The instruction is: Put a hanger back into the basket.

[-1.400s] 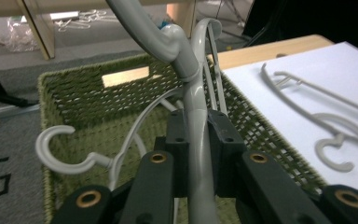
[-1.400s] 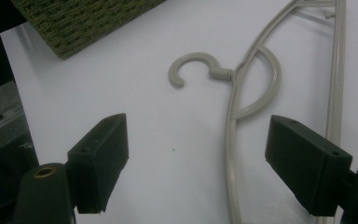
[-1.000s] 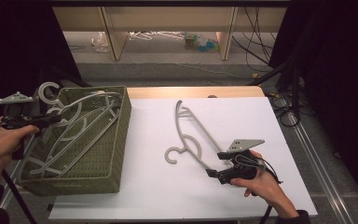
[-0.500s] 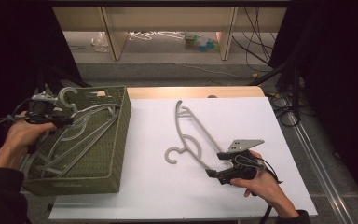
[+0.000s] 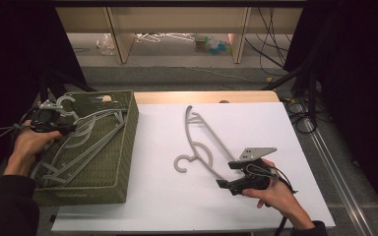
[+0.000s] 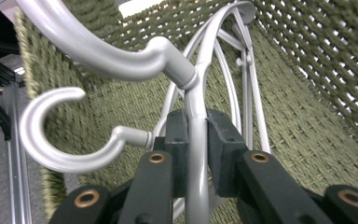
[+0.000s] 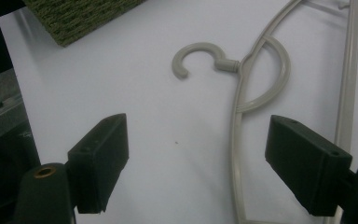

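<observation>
A grey plastic hanger [image 6: 198, 116] sits pinched at its neck between the pads of the left tool [image 5: 54, 125], its hook [image 5: 65, 102] rising above the far left corner of a green woven basket [image 5: 123, 147] while its frame slopes down among other hangers [image 5: 74, 157] lying inside. The left gripper view shows the jaws pressed tight on the thin bar just below the hook joint, with a second hook [image 6: 60, 135] curling close at the left. On the right, over the white surface [image 5: 167, 196], the right tool [image 5: 229, 183] hovers with its jaws spread wide, one pad on each side of the near end of a lone hanger [image 5: 202, 140] that lies flat, hook [image 7: 198, 58] pointing toward the basket; the right gripper view shows one arm of the frame running between the open pads, untouched. The step in hand appears to be settling the gripped hanger into the basket. Done well, it would mean lowering it gently with the frame kept in line with those already there, so that its hook does not snag the neighbouring hook or the woven wall, and releasing only once the frame rests on the pile. The right tool looks well placed to close on the lone hanger's thin arm, where a centred, square pinch should keep the frame from twisting as it lifts.
</observation>
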### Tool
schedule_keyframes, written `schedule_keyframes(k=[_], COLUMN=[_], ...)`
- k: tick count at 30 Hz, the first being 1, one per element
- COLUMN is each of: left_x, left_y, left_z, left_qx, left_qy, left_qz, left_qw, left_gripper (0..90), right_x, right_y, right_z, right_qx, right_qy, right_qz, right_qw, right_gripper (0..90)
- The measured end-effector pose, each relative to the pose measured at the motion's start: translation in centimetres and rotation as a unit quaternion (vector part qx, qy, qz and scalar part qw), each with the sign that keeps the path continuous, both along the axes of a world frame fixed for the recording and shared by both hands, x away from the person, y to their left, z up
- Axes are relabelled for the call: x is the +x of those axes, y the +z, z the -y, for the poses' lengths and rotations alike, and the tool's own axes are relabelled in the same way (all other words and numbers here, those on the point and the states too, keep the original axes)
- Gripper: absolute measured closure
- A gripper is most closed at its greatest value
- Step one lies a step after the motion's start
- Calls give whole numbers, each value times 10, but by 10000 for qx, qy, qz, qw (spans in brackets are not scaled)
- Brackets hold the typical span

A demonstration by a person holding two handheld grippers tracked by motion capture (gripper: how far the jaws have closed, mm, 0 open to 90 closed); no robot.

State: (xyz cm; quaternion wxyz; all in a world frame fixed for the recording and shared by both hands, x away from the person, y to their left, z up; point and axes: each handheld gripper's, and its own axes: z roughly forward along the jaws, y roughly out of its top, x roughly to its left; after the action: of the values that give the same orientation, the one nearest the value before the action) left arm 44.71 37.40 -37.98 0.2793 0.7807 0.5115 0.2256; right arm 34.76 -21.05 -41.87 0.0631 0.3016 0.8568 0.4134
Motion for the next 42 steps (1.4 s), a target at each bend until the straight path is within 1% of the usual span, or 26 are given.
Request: schedule_keyframes(k=[2, 5, 7, 8, 9, 10, 11, 12, 13, 14, 16, 17, 19, 21, 23, 24, 26, 27, 28, 30, 32, 35, 36, 37, 39, 42], left_x=[-1, -3, -4, -5, -5, -5, -6, -7, -9, -10, -14, -17, -22, -29, -37, -41, -49, -53, -58, -65, -74, -86, -90, -96, -103, -112], left_y=[-5, -10, -14, -16, -18, -20, -21, -22, -22, -22, -20, -18, -13, -7, -2, 2, 5, 6, 7, 11, 17, 23, 25, 26, 27, 27], left_z=[-2, -7, -9, -10, -11, -12, -14, -16, -17, -17, -18, -18, -18, -16, -12, -12, -8, -6, -1, 3, 9, 22, 27, 34, 46, 62], left_qx=[-6, -62, -51, -64, -44, 32, 67, -1, -2, -9, -64, -122, -290, -433, -558, -455, -427, -505, -765, -916, -1015, -1081, -1161, -1235, -1367, -1493], left_qy=[-19, 71, 192, 281, 337, 384, 396, 442, 448, 472, 567, 590, 692, 695, 633, 497, 462, 450, 530, 476, 449, 287, 198, 165, 110, -47], left_qz=[6, -5, -98, -125, -181, -190, -247, -221, -206, -185, -74, -11, 129, 339, 496, 472, 559, 614, 743, 877, 1021, 1160, 1224, 1316, 1389, 1545], left_qw=[10000, 10000, 9998, 9995, 9993, 9991, 9989, 9988, 9988, 9987, 9983, 9982, 9971, 9961, 9952, 9966, 9965, 9958, 9929, 9908, 9886, 9869, 9855, 9834, 9808, 9766], left_gripper=[781, 774, 767, 762, 746, 736, 736, 732, 716, 680, 629, 598, 536, 499, 466, 450, 419, 411, 403, 395, 380, 354, 345, 339, 308, 291], right_x=[0, 1, 0, 1, 1, 1, 1, 0, 0, 0, 1, 1, 1, 1, 1, 1, 2, 2, 2, 1, 2, 2, 2, 2, 2, 2], right_y=[0, 0, 0, 0, 0, 0, 0, 0, 0, 0, 0, 0, 0, 0, 0, 0, 0, 0, 0, 1, 0, 0, 0, 0, 0, -1], right_z=[0, 1, 1, 1, 1, 1, 1, 0, 0, 0, 1, 1, 1, 1, 1, 1, 1, 1, 2, 2, 2, 2, 2, 2, 1, 1], right_qx=[-4, -25, -3, -12, -9, -11, -16, -9, -13, -12, -5, 10, -2, 8, 5, -1, 3, 3, 6, 23, 21, -4, -6, -5, -14, -21], right_qy=[0, -20, -28, -11, -19, -25, -29, -45, -42, -37, -34, -59, -54, -81, -92, -107, -135, -135, -138, -223, -219, -228, -233, -209, -245, -234], right_qz=[-5, -8, -54, -4, -17, -14, -13, -47, -24, -8, 7, -34, 5, -35, -35, -20, 12, 19, 51, 32, 59, 49, 47, 25, -11, 27], right_qw=[10000, 10000, 10000, 10000, 10000, 10000, 10000, 10000, 10000, 10000, 10000, 10000, 10000, 10000, 10000, 9999, 9999, 9999, 9999, 9997, 9997, 9997, 9997, 9998, 9997, 9997], right_gripper=[225, 225, 225, 225, 225, 225, 225, 224, 224, 224, 224, 224, 223, 223, 223, 223, 223, 222, 222, 222, 221, 220, 220, 219, 215, 211])
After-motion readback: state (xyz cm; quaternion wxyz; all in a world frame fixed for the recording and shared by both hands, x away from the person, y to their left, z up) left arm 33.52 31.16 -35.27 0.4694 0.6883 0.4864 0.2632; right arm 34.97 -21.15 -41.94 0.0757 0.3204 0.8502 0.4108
